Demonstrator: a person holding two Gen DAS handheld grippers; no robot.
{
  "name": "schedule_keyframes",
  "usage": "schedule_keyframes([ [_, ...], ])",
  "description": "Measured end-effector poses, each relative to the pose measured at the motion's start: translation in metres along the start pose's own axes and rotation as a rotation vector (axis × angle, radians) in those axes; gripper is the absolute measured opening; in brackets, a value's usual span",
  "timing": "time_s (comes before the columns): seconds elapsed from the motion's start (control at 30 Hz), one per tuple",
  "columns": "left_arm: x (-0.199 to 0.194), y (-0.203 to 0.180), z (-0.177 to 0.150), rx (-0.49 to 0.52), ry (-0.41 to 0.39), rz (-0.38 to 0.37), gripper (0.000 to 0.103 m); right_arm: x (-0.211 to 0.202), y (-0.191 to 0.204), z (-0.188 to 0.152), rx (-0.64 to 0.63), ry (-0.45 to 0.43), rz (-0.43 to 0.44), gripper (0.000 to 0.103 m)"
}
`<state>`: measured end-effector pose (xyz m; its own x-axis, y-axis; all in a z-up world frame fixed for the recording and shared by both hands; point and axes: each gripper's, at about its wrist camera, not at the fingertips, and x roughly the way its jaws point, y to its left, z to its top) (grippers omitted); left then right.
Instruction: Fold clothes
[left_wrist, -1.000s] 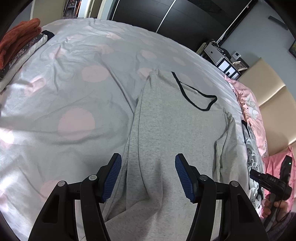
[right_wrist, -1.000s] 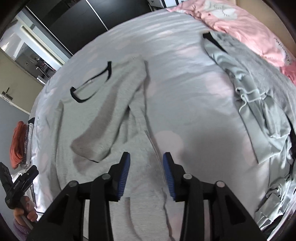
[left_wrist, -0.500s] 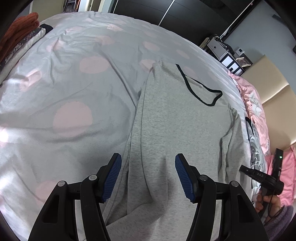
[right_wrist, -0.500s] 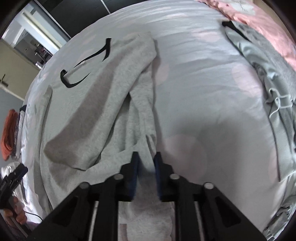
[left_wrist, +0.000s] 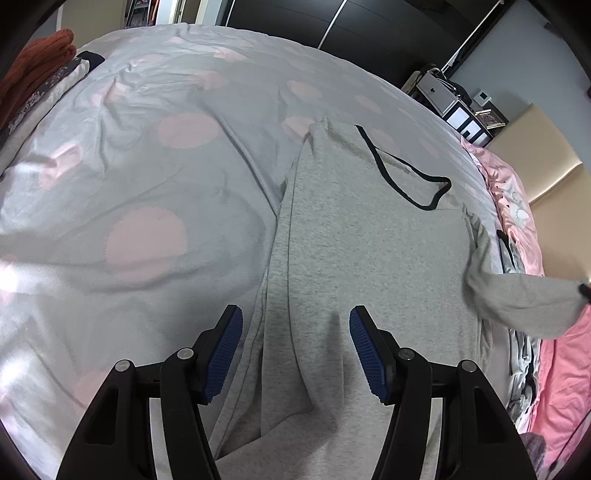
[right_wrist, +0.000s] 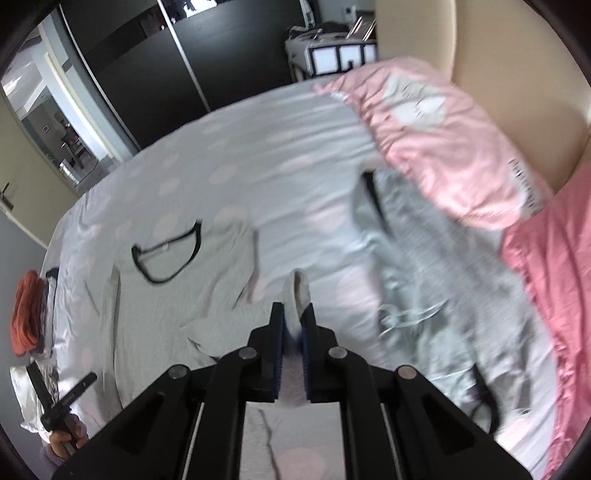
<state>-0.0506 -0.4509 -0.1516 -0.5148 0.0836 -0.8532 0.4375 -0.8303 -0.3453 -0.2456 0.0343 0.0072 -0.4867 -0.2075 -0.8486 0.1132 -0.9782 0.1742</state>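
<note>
— So, whereabouts of the gray sweatshirt?

— Spread on the spotted bed cover, centre to right of the left wrist view, black-trimmed neckline toward the top. One sleeve lifted off toward the right edge of that frame.

— And the tongs?

— Left gripper: parted roughly halfway, nothing between the blue pads, hanging over the folded side of the sweatshirt at bottom centre. Right gripper: closing, pads almost together, pinching the sleeve end, visible poking up between them at the centre of the right wrist view.

— Handling?

— Probably light and soft, like fleece. Limp, no stiffness at all, so bound to sag and trail from a single pinch. Not fragile, and unlikely to slip against ribbed pads. Apt to drag the body along if pulled fast.

— Best hold?

— At the sleeve end or along a seam, thicker there. For the body, a hem corner or shoulder seam. Avoid pinching the flat middle: bunching likely. Worth pinning the near side with the free tongs while laying the sleeve across.

— Anything to mind?

— Heap of other gray clothes at right of the right wrist view, well apart.
</note>
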Motion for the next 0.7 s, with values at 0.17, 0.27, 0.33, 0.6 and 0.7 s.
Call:
schedule_keyframes([
  [0.17,0.002,0.005,0.002,-0.016,-0.001,0.02,0.062,-0.052,-0.032,0.048,-0.007,-0.101,-0.091,0.008],
  [0.27,0.004,0.006,0.005,-0.019,-0.003,0.03,0.062,-0.071,-0.059,0.072,0.012,-0.143,-0.155,0.007],
  [0.33,0.006,0.007,0.006,-0.017,-0.006,0.035,0.062,-0.073,-0.081,0.081,0.028,-0.161,-0.203,0.007],
  [0.6,0.01,0.0,0.014,0.011,-0.044,0.063,0.062,-0.019,-0.198,0.1,0.19,-0.126,-0.369,0.007],
  [0.7,0.015,0.0,0.019,0.0,-0.035,0.059,0.062,0.02,-0.236,0.086,0.258,-0.063,-0.407,0.007],
])
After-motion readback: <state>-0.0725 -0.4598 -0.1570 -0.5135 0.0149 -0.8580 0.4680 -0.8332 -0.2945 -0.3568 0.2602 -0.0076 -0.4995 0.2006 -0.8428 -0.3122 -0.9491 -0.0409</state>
